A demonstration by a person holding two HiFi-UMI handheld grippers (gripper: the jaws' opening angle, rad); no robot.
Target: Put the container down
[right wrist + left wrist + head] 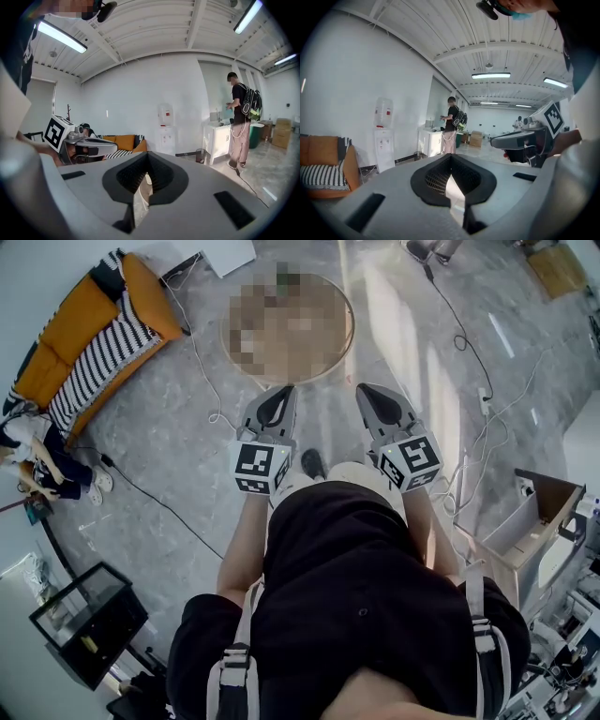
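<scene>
**Container out of sight; both grippers closed and empty**

Container: no view shows it, and neither tool carries it. The left gripper [278,393] has its jaws closed tip to tip in its own view, the dark ribbed pads meeting at a point with only floor showing past them. The right gripper [368,390] stands the same way, with its jaws together and nothing between them. The person holds the two side by side and a little apart, level in front of the body. Each marker cube [260,468] sits near the holding hand.

Just beyond the jaw tips, farther off, stands a round table [349,329] with a wooden rim; its top is blurred over. Everything rests on a grey marble floor [169,456] crossed by loose cables [197,362].

At the far left an orange sofa [75,324] carries a striped blanket [103,357]. Near on the left is a black glass tank [89,620], and at the right an open cardboard box [539,512].

Along the far white wall stand a water dispenser [165,126] and a white cabinet [216,138]. A person with a backpack [241,122] stands at the cabinet.
</scene>
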